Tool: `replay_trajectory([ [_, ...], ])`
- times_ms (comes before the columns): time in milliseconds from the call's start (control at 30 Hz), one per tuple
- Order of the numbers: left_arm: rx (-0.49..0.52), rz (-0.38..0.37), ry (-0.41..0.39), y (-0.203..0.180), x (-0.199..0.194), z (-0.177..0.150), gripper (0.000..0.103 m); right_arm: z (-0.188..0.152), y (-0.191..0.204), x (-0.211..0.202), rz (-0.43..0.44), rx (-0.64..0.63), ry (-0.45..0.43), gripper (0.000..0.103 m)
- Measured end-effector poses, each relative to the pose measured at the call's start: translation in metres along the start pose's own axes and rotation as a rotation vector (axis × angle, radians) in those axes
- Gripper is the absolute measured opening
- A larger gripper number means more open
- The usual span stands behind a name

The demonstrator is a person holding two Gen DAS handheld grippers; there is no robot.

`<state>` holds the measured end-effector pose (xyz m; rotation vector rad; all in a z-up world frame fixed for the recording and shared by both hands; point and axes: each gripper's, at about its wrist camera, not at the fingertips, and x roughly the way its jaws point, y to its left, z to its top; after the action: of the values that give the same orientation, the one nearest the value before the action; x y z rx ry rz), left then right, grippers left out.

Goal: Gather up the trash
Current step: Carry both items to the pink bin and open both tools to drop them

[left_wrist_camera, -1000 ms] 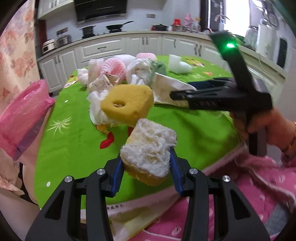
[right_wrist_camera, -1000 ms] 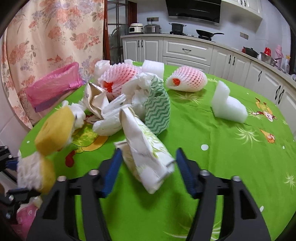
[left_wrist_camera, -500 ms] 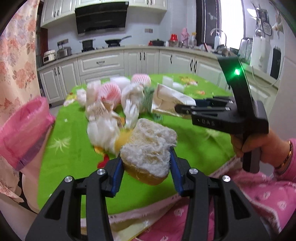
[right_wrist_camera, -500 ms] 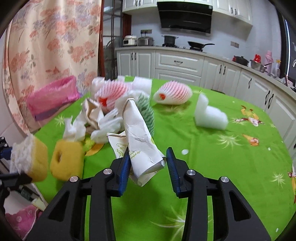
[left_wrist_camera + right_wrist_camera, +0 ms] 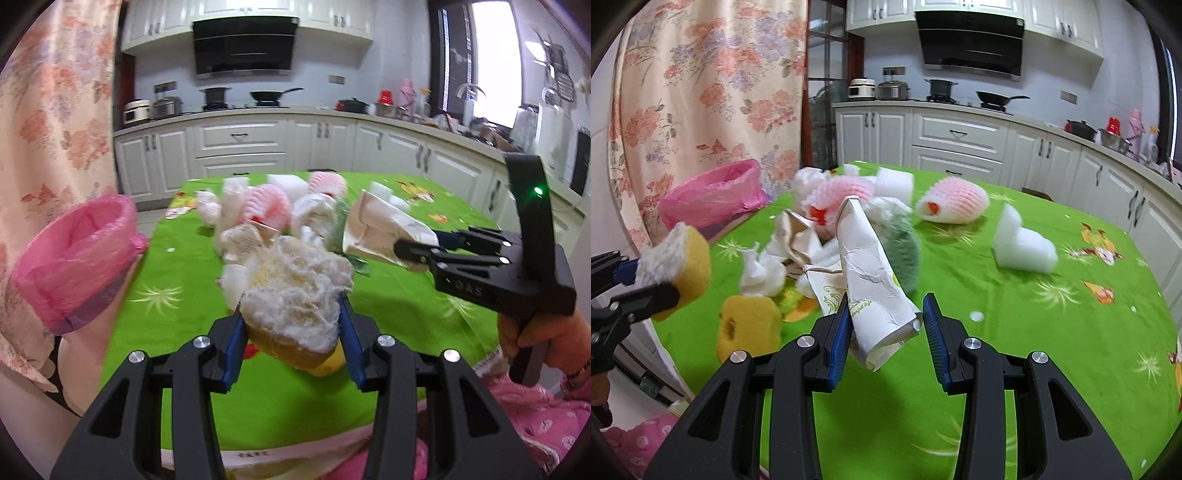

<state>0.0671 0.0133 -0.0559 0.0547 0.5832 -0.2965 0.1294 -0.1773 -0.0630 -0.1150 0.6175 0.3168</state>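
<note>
Left gripper (image 5: pixel 291 325) clamped on a worn yellow sponge (image 5: pixel 295 295) with a frayed white fibrous face, pads pressed into both sides, lifted above the near edge of the green tablecloth (image 5: pixel 177 317). Right gripper (image 5: pixel 885 325) closed around a crumpled white paper wrapper (image 5: pixel 871 280), creased, rolled into a loose tube with faint green print; left pad against the paper, contact at the right pad hard to judge.

Pink-lined bin (image 5: pixel 74 258) off the table's left side, thin glossy plastic bag folded over the rim; inside not visible from either view.

Still on the cloth: a second yellow sponge (image 5: pixel 748 328), blocky with a hole through it, near the front edge; a heap of crumpled white tissue and paper (image 5: pixel 783 254) behind it; a green-and-white wavy-patterned cloth (image 5: pixel 905 254) beside the heap; two pink foam fruit nets (image 5: pixel 955 201), mesh-textured and egg-shaped; a stepped white foam block (image 5: pixel 1023 247) lying apart to the right.
</note>
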Motion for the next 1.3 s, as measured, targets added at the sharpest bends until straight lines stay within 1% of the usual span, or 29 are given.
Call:
replay_trajectory([
  [267, -0.104, 0.1, -0.037, 0.044, -0.015, 0.003, 0.044, 0.025, 0.043, 0.007, 0.08, -0.079, -0.016, 0.037],
  [567, -0.181, 0.208, -0.091, 0.089, -0.03, 0.011, 0.044, 0.062, 0.09, 0.013, 0.155, -0.135, -0.068, 0.037],
  [667, -0.2, 0.26, -0.116, 0.107, -0.034, 0.016, 0.044, 0.078, 0.107, 0.022, 0.18, -0.152, -0.079, 0.038],
  [767, -0.242, 0.311, -0.141, 0.135, -0.038, 0.023, 0.044, 0.096, 0.121, 0.034, 0.21, -0.156, -0.083, 0.038],
  [833, -0.261, 0.334, -0.15, 0.154, -0.038, 0.03, 0.044, 0.111, 0.132, 0.047, 0.244, -0.145, -0.085, 0.038],
  [1000, -0.285, 0.405, -0.181, 0.205, -0.033, 0.048, 0.045, 0.14, 0.163, 0.076, 0.278, -0.141, -0.074, 0.038],
  [1133, -0.343, 0.435, -0.182, 0.248, -0.022, 0.06, 0.045, 0.158, 0.191, 0.098, 0.299, -0.158, -0.076, 0.038],
  [1200, -0.357, 0.454, -0.185, 0.265, -0.018, 0.062, 0.046, 0.168, 0.204, 0.112, 0.302, -0.164, -0.071, 0.038],
  [1300, -0.371, 0.468, -0.164, 0.289, -0.007, 0.062, 0.048, 0.177, 0.214, 0.127, 0.309, -0.152, -0.065, 0.038],
])
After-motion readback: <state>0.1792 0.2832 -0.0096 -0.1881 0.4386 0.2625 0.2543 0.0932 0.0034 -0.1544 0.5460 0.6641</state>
